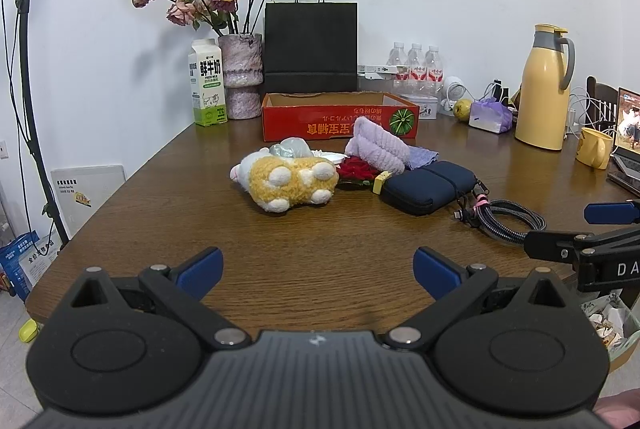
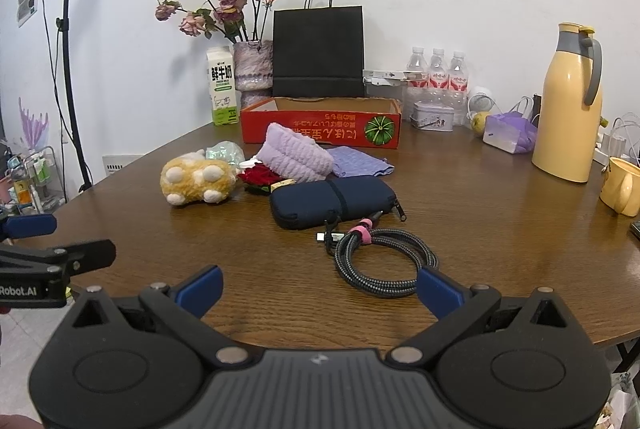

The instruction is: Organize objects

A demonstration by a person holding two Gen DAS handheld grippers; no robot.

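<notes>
Left gripper: fingers spread apart, holding nothing.
Right gripper: likewise spread and bare — coiled cable just ahead.
Red box: landmark — plush toy, purple towel, navy pouch lie in front.

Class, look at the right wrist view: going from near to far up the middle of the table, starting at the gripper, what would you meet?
Right gripper → coiled cable → navy pouch → lilac rolled towel → red cardboard box → black paper bag.

Black tongs, blue pads
</notes>
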